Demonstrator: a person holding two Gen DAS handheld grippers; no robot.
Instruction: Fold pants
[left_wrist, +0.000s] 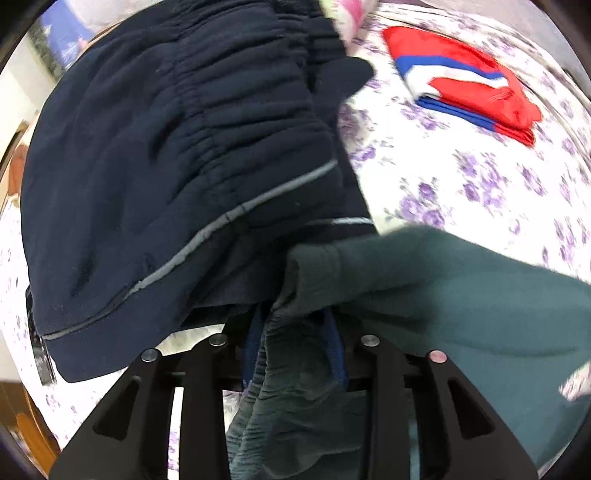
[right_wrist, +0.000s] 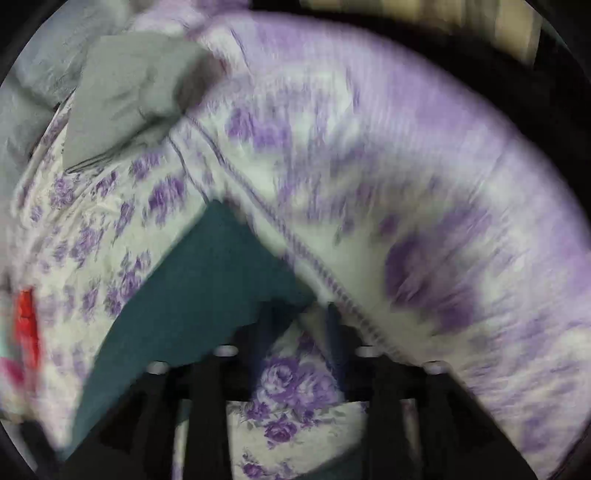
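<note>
Teal-green pants (left_wrist: 461, 295) lie on the floral bedsheet (left_wrist: 461, 184) and run in from the right of the left wrist view. Their gathered end is bunched between the blue pads of my left gripper (left_wrist: 293, 332), which is shut on the cloth. The right wrist view is blurred. There the same teal pants (right_wrist: 192, 288) lie flat with a corner pointing up, just left of my right gripper (right_wrist: 299, 325). That gripper stands open over the sheet (right_wrist: 92, 229), with only floral cloth showing between its fingers. Its left finger overlaps the pants' edge.
Dark navy pants (left_wrist: 166, 166) with grey piping lie bunched just beyond my left gripper. A folded red, white and blue garment (left_wrist: 469, 92) sits at the far right, a red sliver (right_wrist: 26, 317) in the right view. A grey cloth (right_wrist: 129, 99) and a purple floral quilt (right_wrist: 406, 184) lie beyond.
</note>
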